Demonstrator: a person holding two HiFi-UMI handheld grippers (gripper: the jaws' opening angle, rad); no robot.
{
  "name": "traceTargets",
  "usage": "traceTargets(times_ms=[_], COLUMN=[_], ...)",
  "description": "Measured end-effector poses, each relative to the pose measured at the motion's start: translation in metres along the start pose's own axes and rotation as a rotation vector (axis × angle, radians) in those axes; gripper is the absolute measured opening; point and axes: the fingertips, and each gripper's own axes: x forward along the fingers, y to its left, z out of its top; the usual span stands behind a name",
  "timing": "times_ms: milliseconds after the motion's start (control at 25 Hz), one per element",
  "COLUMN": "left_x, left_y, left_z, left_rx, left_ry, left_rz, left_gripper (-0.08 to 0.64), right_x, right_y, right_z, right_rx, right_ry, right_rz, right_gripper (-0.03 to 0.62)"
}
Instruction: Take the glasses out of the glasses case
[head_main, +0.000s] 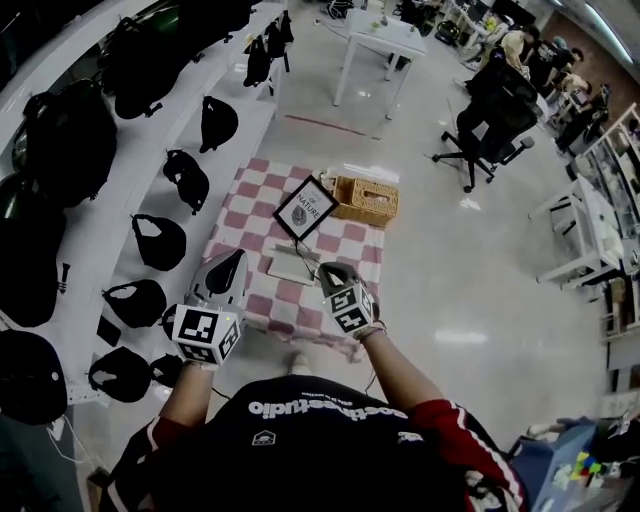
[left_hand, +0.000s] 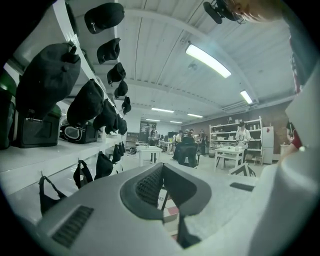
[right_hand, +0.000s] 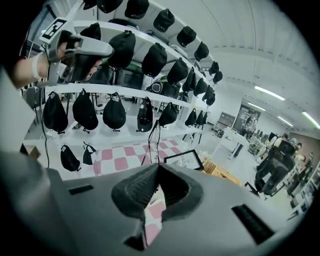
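claw left (left_hand: 161, 167) closed, claw right (right_hand: 157, 167) closed

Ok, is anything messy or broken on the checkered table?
No, nothing stands out. The framed sign stands propped and the wicker basket sits upright on the checkered cloth; nothing spilled.

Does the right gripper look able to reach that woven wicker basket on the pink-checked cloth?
Probably yes: the right gripper hangs over the cloth, and nothing stands between it and the wicker basket.
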Motion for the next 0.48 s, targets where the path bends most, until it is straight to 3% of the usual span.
traceTargets(times_ms=[480], left_x=[-0.021], left_y=[-0.028], left_z=[0.014], left_rx=[0.011], left_ry=[-0.053], left_rz=[-0.116], left_gripper=[0.006], right_x=[-0.093], right_y=[0.015], right_z=[0.05], right_rx=[0.135], right_ry=[-0.142], right_rz=[-0.122], right_gripper=[0.011])
